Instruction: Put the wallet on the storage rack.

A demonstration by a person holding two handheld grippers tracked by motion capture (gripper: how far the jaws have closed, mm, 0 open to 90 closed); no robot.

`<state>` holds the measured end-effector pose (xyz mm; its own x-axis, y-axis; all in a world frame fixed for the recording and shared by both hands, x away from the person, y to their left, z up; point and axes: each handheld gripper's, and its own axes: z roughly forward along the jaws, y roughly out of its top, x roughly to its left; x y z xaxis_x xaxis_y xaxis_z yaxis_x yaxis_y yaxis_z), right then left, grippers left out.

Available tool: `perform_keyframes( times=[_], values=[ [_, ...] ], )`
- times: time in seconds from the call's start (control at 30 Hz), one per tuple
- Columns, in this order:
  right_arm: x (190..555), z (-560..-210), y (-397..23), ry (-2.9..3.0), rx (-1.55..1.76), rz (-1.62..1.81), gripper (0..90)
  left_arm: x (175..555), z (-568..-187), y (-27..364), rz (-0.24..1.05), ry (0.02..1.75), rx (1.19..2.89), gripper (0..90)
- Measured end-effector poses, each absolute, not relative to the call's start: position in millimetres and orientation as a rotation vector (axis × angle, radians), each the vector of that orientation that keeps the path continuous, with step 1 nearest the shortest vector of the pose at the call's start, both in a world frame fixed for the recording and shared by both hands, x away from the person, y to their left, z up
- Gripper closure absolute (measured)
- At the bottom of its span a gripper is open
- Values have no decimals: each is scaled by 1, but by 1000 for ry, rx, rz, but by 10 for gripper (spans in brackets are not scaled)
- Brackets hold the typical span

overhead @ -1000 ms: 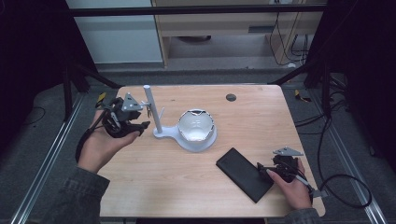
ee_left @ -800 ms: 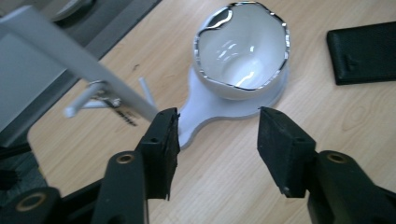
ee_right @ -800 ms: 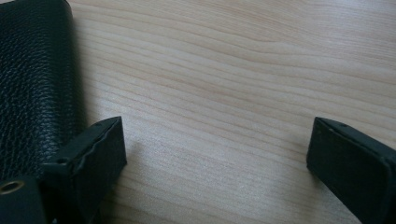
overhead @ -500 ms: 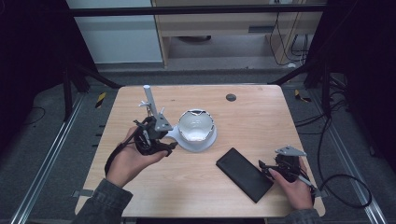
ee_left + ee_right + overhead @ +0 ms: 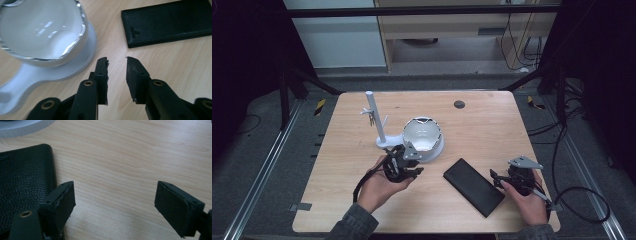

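On the near right of the table, our right gripper [image 5: 495, 176] stands spread, empty, beside the flat black leather case [image 5: 473, 186]. Our left gripper [image 5: 117, 67], jaws just closing on nothing, is narrowly parted. We should straddle the case's short edge squarely before pinching.

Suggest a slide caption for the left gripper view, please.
Left tongs open above the table, between white bowl and black case.

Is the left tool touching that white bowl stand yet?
Apart. The left gripper view shows bare wood between the left tool, whose narrow-set jaws hold nothing, and the rim of the white bowl stand.
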<state>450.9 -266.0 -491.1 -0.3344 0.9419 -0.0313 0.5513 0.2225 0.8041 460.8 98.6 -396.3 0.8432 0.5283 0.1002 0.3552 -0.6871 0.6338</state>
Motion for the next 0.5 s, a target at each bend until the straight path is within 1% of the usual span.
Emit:
perform_keyframes(
  times=[0.13, 0.17, 0.27, 0.5],
  values=[
    [449, -489, -265, 1976, 1352, 978, 207, 462, -416, 82, 317, 614, 2419, 808],
    [449, -489, -265, 1978, 1340, 976, 213, 462, -419, 80, 312, 610, 2423, 840],
    [449, -488, -265, 1979, 1338, 979, 225, 462, -428, 72, 306, 601, 2436, 893],
    [449, -489, -264, 1984, 1339, 975, 226, 467, -448, 61, 285, 603, 2469, 900]
  ],
)
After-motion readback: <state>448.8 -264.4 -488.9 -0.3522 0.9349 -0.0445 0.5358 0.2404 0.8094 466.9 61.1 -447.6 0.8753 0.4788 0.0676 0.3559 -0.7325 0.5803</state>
